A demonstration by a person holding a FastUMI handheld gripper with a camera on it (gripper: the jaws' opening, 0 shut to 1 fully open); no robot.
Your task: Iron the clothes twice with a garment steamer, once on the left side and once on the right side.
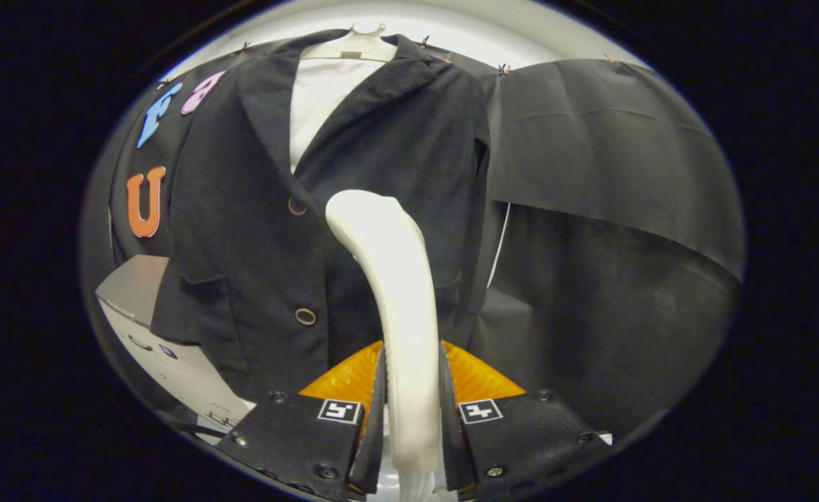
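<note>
The booth wall (612, 209) of black cloth is the largest thing; it stands beyond the tongs and to their right, with one upper sheet overlapping a lower one.

One dark jacket (242, 230) hangs in front of this wall, beyond the tongs and a little to their left. It is on one pale hanger (354, 45), and one white shirt (319, 104) shows in the open neck between the two lapels. I count two round buttons on the front: the upper button (297, 206) just left of the top of the steamer, the lower button (305, 316) further down, close to the left side of the steamer handle. One flap pocket (204, 282) shows on the side of the jacket left of the tongs. No brand or label can be read on the jacket.

One grey-white box-like appliance (151, 328) stands to the left of the tongs, partly behind the jacket hem. It has small marks on its front, too small to read.

The one white garment steamer (399, 293) stands upright between the two fingers and rises beyond them; its curved head is in front of the jacket, whether touching or not I cannot tell.

The tongs (413, 411) are closed on the steamer handle, both fingers pressing its sides. Each finger carries one square black-and-white marker, two in all, with a pattern and no words.
</note>
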